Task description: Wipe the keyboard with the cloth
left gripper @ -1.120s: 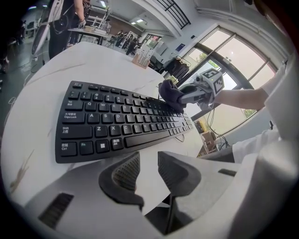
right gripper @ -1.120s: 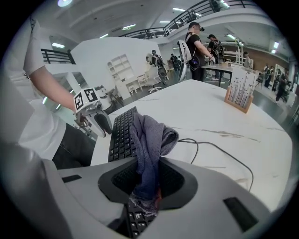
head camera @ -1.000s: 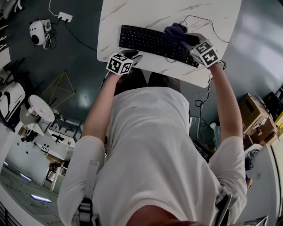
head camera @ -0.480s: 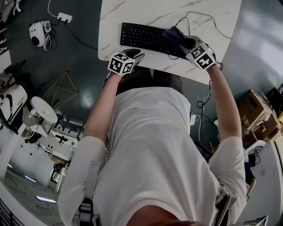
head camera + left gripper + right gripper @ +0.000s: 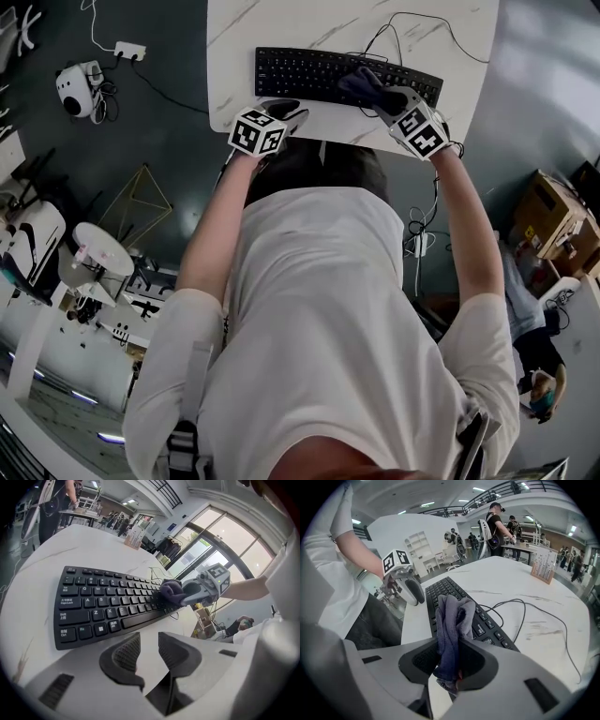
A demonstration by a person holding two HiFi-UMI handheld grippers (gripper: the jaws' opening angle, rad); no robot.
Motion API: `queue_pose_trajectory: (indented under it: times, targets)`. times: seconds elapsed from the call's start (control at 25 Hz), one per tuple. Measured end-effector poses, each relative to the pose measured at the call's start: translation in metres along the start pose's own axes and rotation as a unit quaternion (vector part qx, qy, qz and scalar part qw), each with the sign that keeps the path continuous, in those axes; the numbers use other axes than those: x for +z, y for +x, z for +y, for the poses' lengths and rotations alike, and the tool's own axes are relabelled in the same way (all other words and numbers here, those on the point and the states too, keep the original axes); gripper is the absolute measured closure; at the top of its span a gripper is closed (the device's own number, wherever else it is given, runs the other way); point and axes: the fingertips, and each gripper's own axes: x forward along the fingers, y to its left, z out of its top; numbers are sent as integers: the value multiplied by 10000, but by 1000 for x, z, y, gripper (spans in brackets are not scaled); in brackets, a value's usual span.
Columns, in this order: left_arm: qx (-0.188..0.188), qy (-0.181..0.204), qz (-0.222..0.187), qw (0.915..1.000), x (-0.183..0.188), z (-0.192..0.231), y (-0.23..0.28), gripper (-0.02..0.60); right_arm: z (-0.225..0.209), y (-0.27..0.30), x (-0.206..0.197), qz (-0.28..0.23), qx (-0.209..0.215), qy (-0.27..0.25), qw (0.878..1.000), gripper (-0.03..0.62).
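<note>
A white marbled worktop (image 5: 281, 23) carries a looping black cable (image 5: 524, 604). On the dark floor (image 5: 169, 103) lie a power strip (image 5: 128, 49) and cardboard boxes (image 5: 555, 211).

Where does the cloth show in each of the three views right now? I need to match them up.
Head view: cloth at upper centre-right, on the keyboard's right part, at the tip of the right gripper.
Left gripper view: cloth right of centre, on the keyboard's far end.
Right gripper view: cloth at centre, pinched between the jaws.
Shared landmark: the black keyboard.
</note>
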Motion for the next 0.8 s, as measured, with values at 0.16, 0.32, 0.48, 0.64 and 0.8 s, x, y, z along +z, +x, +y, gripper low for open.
queue_pose_trajectory:
  times: [0.16,0.32,0.48,0.64,0.8]
  targets:
    - [-97,132,62,9998,0,-1,1,459,9,1,-3,-25,-58,139,9999,482]
    - [-189,229,131,9995,-2,1,0,459,18,7,-2,-24,-89,239,9997,482]
    - [-240,274,225,9991,-8,3,-1,459,37,15,-3,66,-37,256,9996,482]
    - [-307,318,307,9986,-12,3,-2,459,57,20,-1,129,127,316,9993,482]
    - [-407,426,394,9975,-14,0,-3,459,59,16,17,-356,209,785,9961,482]
